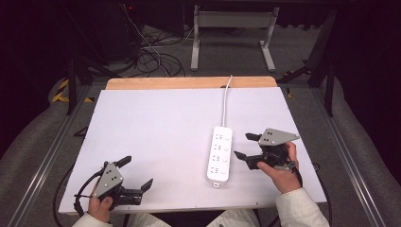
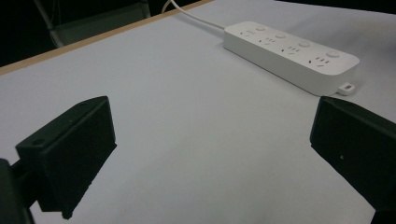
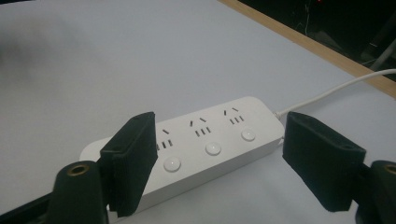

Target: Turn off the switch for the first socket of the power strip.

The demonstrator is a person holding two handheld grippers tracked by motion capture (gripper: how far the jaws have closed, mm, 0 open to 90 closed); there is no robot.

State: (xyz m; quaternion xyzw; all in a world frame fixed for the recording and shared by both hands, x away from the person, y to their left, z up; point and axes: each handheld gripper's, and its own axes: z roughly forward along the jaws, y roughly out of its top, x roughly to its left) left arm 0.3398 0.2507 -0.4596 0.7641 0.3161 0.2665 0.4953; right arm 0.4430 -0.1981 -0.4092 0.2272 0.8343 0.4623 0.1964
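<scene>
A white power strip with several sockets and round buttons lies lengthwise on the white table, its cord running to the far edge. My right gripper hovers open just right of the strip, its jaws pointing at it. In the right gripper view the power strip sits between and just beyond the spread jaws of the right gripper. My left gripper rests open near the front left corner, holding nothing. The left gripper view has the power strip well ahead, and the left gripper stands wide.
The white table sheet has a wooden strip along its far edge. A small white tab sticks out at the strip's near end. Metal rails run beside the table. Cables and a table frame are on the floor beyond.
</scene>
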